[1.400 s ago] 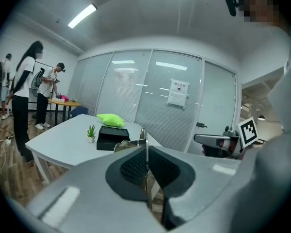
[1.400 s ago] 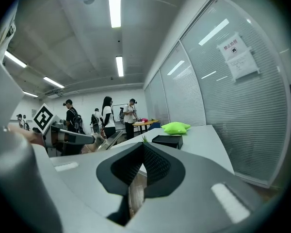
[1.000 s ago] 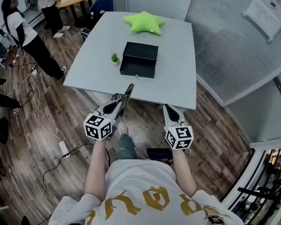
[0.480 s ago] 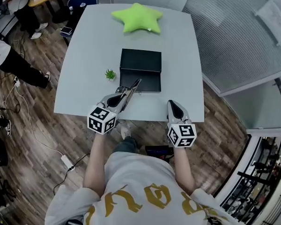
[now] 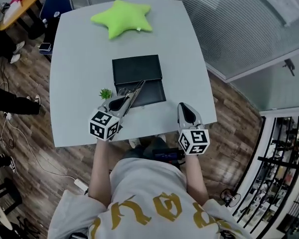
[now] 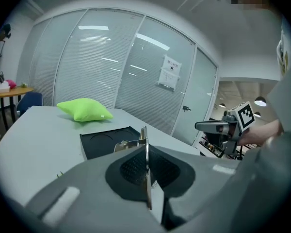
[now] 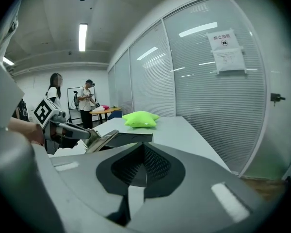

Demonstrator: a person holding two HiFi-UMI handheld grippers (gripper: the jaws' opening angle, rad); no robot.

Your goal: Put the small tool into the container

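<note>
Small metal tool [image 5: 135, 94] is not yet in the black container [image 5: 137, 69]: your left gripper [image 5: 122, 103] clamps it, tip over the container's near half, while your right gripper [image 5: 185, 109], closed on nothing, hangs near right, so lowering and release remain.

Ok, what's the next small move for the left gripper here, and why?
Probably ease the left gripper forward and down toward the open black box. Its jaws are shut on the metal tool, whose tip already reaches over the box's near half, yet the tool appears held above it, not lying inside. The right gripper is shut, empty, off to the side.
</note>
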